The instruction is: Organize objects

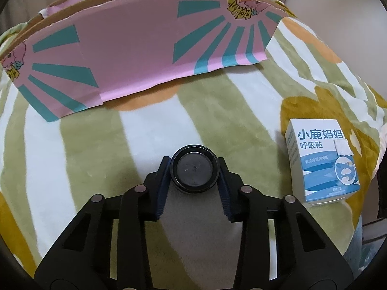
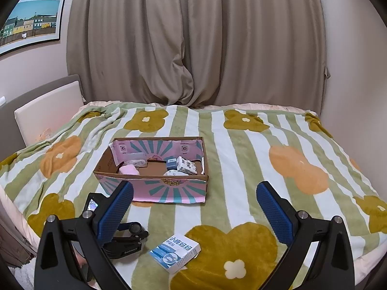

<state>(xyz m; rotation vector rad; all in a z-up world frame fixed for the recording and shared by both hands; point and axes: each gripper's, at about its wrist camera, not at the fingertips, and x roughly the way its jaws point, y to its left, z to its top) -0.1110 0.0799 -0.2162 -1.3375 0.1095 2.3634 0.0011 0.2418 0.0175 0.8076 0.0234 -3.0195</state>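
My left gripper is shut on a small round black jar, held low over the striped blanket, just in front of the pink and teal cardboard box. The right wrist view shows the left gripper with the jar below and in front of the box. A white and blue carton lies on the blanket to the right of the left gripper; it also shows in the right wrist view. My right gripper is open and empty, held above the carton.
The box holds several small packets and a pink item. The flowered blanket covers a bed. Grey curtains hang behind, a headboard stands at left, and the bed's edges drop off at left and front.
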